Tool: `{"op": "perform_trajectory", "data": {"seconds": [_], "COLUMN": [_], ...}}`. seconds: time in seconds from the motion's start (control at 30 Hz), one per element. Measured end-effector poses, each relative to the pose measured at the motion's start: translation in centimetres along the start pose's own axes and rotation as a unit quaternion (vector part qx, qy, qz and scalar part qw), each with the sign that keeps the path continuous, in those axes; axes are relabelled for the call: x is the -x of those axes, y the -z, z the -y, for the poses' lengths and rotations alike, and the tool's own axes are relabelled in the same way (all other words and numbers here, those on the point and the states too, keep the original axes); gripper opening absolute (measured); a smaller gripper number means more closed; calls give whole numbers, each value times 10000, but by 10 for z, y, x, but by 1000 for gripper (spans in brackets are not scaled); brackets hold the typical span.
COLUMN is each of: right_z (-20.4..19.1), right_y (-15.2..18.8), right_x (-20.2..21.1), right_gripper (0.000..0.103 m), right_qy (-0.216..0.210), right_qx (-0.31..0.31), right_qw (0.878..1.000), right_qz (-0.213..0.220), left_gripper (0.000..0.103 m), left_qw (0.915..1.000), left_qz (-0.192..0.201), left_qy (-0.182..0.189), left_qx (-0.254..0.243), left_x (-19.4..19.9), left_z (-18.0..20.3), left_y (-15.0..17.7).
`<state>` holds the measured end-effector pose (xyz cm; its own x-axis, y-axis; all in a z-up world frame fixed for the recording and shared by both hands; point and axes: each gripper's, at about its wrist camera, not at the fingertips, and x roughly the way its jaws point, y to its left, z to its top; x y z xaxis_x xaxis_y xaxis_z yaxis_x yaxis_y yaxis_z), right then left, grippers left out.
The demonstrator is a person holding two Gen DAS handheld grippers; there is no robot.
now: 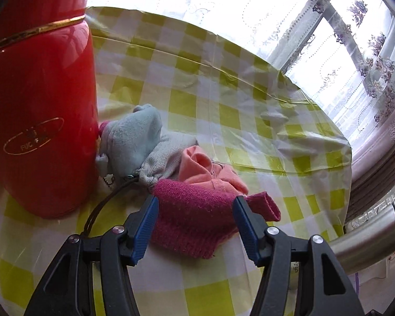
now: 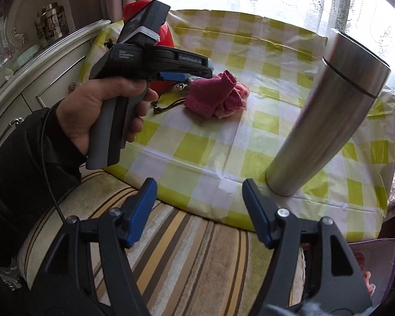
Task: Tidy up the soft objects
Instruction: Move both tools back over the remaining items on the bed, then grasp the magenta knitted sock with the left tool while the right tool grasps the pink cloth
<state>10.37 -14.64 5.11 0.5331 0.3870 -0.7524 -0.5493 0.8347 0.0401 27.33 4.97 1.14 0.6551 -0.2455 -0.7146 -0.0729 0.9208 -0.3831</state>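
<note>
Checked yellow tablecloth (image 1: 223, 110) is seen under a soft pile beside the red flask (image 1: 39, 105). Left gripper (image 1: 194, 202), jaws apart and empty, is framed over the magenta knit piece (image 1: 192, 221), its length crosswise; right gripper (image 2: 198, 187) is held wide, farther off.

A magenta knit piece (image 1: 194, 223) is lying crumpled on the checked tablecloth (image 1: 223, 100), well in from its edges. A peach fleece garment (image 1: 210, 173) is bunching against its far side, touching a grey herringbone pouch (image 1: 166, 158) and a pale blue plush (image 1: 137, 137) beyond.
</note>
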Motion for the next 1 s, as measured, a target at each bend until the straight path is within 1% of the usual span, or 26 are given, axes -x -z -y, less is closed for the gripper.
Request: {"op": "perform_trajectory", "data": {"seconds": [0.03, 0.13, 0.2, 0.27, 0.3, 0.33, 0.43, 0.53, 0.6, 0.73, 0.8, 0.87, 1.0], "right_z": [0, 0, -1, -2, -3, -3, -3, -1, -1, 1, 1, 0, 3], "right_y": [-3, -14, -20, -27, -30, -33, -41, -50, -56, -68, -75, -82, -99], "right_x": [-4, -14, -19, -25, -29, -32, -43, -51, -56, -67, -72, -79, -99], "right_gripper": [70, 70, 70, 70, 70, 70, 70, 70, 70, 71, 71, 71, 71], "right_qy": [4, 11, 1, 3, 13, 24, 29, 69, 134, 264, 316, 387, 686], "right_qx": [-18, -116, -148, -136, -128, -128, -212, -307, -341, -377, -374, -365, -520], "right_qw": [10000, 9999, 9999, 9999, 9999, 9999, 9997, 9995, 9993, 9989, 9988, 9986, 9963], "right_qz": [-2, -27, -56, -63, -72, -85, -114, -101, -85, -83, -49, -11, 50], "left_gripper": [64, 64, 63, 49, 37, 28, 18, 16, 15, 15, 15, 15, 14], "left_qw": [10000, 9990, 9987, 9986, 9985, 9985, 9987, 9990, 9992, 9996, 9994, 9987, 9975], "left_qz": [-78, -409, -493, -524, -533, -533, -486, -399, -360, -207, -111, -3, 241], "left_qy": [-32, -68, 37, -18, 2, 65, 109, 132, 143, 35, -37, -12, -199], "left_qx": [29, 159, 107, -84, -101, -92, -126, -116, -3, 190, 330, 508, 639], "left_x": [-8, -29, -37, -40, -41, -41, -36, -26, -18, 5, 20, 35, 63], "left_z": [-2, -8, -8, -5, -6, -8, -12, -17, -24, -44, -56, -68, -80], "left_y": [-2, -1, 3, 8, 9, 9, 10, 12, 15, 22, 30, 40, 62]}}
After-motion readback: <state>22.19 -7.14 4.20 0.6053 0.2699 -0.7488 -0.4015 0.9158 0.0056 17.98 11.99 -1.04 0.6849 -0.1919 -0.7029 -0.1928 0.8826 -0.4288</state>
